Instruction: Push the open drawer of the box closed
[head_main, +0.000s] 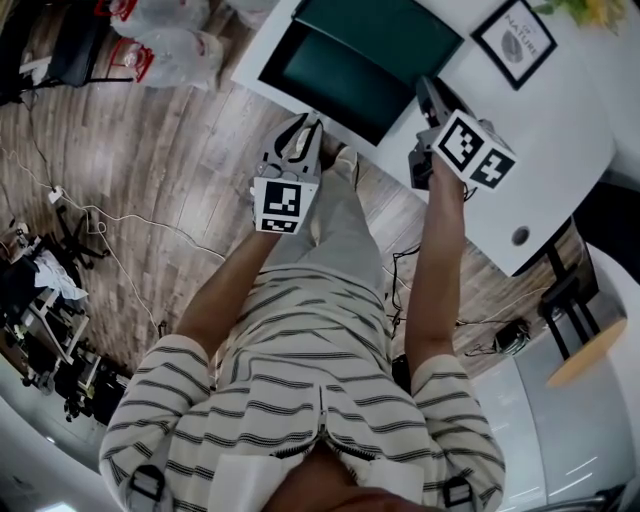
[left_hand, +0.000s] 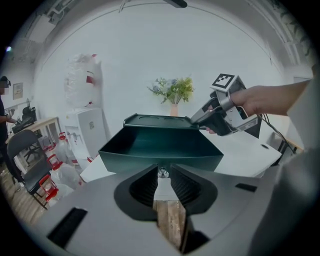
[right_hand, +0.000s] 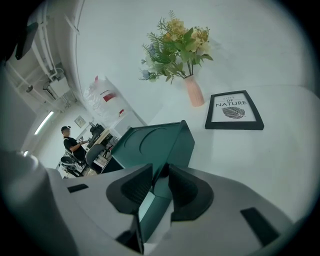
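The left gripper (head_main: 302, 125) is released: its jaws stand apart on either side of a small silver knob (left_hand: 161, 173) on the front of the drawer (left_hand: 160, 149), and the pads do not press on it. The dark green drawer stands pulled out of the box (right_hand: 150, 141), past the edge of the white tabletop (right_hand: 265, 170) and over the wooden floor (head_main: 170, 150). Further right, the right gripper (right_hand: 160, 174) grasps the box at its upper corner edge, which runs between its jaws. A framed print (right_hand: 234, 110) lies on the tabletop beyond it, near a pink vase (right_hand: 194, 92) of flowers
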